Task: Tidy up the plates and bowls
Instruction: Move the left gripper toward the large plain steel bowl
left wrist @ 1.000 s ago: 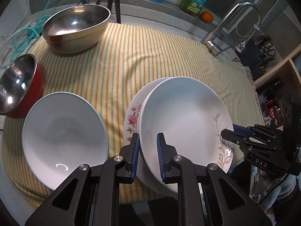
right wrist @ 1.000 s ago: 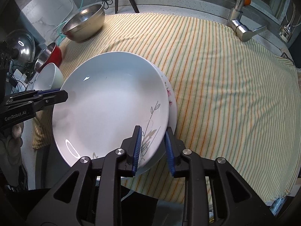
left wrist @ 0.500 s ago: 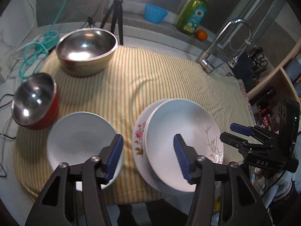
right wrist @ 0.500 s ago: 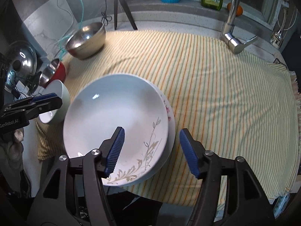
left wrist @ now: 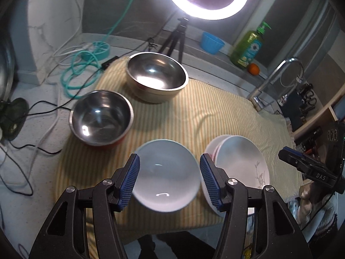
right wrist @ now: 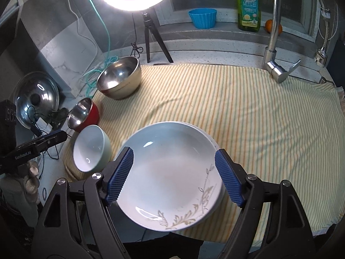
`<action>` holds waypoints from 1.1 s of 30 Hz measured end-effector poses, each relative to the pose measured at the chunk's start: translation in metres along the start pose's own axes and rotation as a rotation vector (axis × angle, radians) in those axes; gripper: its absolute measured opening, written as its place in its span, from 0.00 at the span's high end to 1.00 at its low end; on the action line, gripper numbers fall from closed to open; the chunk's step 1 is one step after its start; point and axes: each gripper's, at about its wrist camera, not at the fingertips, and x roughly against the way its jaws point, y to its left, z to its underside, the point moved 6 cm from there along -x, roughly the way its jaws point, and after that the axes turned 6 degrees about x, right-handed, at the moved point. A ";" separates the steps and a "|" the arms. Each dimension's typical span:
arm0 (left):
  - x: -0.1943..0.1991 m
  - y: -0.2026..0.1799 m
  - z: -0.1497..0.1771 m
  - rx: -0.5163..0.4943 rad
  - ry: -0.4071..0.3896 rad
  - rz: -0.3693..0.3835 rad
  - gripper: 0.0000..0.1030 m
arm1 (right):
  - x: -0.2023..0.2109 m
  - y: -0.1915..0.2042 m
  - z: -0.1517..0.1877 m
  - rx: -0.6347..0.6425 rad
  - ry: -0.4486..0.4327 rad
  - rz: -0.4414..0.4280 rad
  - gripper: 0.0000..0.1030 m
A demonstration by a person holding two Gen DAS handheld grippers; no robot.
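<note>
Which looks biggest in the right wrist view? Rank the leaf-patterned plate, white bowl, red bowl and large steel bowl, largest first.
1. Leaf-patterned plate, though it lies nearest the camera.
2. Large steel bowl and white bowl look about alike; no ranking between them.
3. Red bowl, smallest.

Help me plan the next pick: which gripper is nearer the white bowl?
Left. The left gripper hangs right above the white bowl; the right gripper hangs over the stacked plates beside it.

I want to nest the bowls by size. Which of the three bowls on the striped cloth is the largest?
The plain steel bowl at the far edge, by the tripod. It is wider than the red-sided steel bowl and the white bowl.
</note>
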 end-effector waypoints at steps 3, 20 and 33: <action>0.005 0.012 -0.008 0.040 -0.028 -0.013 0.44 | -0.006 0.004 -0.008 0.002 0.003 -0.027 0.22; 0.018 0.024 -0.035 0.152 -0.117 -0.085 0.44 | -0.017 0.018 -0.051 0.063 -0.004 -0.202 0.22; -0.011 0.043 -0.076 0.141 -0.066 -0.042 0.44 | -0.041 0.030 -0.074 0.043 0.010 -0.234 0.22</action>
